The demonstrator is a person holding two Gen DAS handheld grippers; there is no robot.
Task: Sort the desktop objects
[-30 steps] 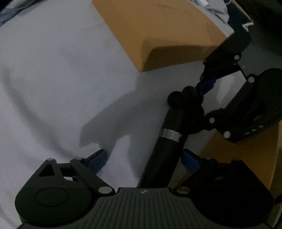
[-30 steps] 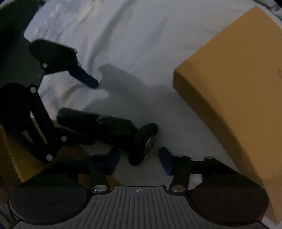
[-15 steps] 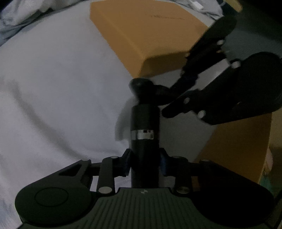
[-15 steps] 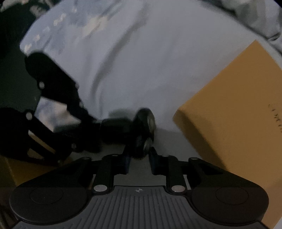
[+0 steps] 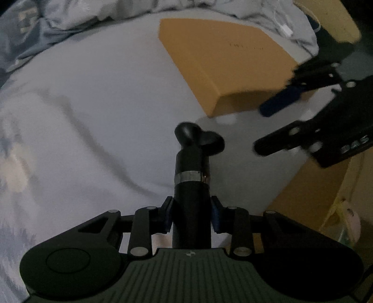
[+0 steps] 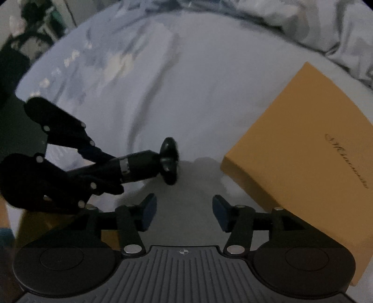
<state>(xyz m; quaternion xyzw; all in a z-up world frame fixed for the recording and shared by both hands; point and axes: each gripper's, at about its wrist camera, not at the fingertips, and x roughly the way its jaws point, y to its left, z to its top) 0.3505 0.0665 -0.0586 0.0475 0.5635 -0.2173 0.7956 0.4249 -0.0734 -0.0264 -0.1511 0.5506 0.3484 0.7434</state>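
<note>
My left gripper (image 5: 191, 215) is shut on a black handheld gimbal camera (image 5: 192, 177) with a silver ring, holding it by the handle above the pale bedsheet (image 5: 93, 116). The camera also shows in the right wrist view (image 6: 149, 166), gripped by the left gripper (image 6: 109, 172). My right gripper (image 6: 184, 213) is open and empty, a short way from the camera head; it shows at the right of the left wrist view (image 5: 272, 125). An orange box (image 5: 223, 70) lies on the sheet beyond the camera, and shows at the right in the right wrist view (image 6: 310, 167).
Rumpled grey bedding (image 5: 256, 14) lies behind the orange box. A second orange box or edge (image 5: 310, 193) stands at the lower right of the left wrist view. Folds run across the sheet (image 6: 151, 93). The scene is dim.
My left gripper closed on the camera handle and lifted it off the sheet. My right gripper, shut on the camera head half a second ago, has opened and drawn back.
</note>
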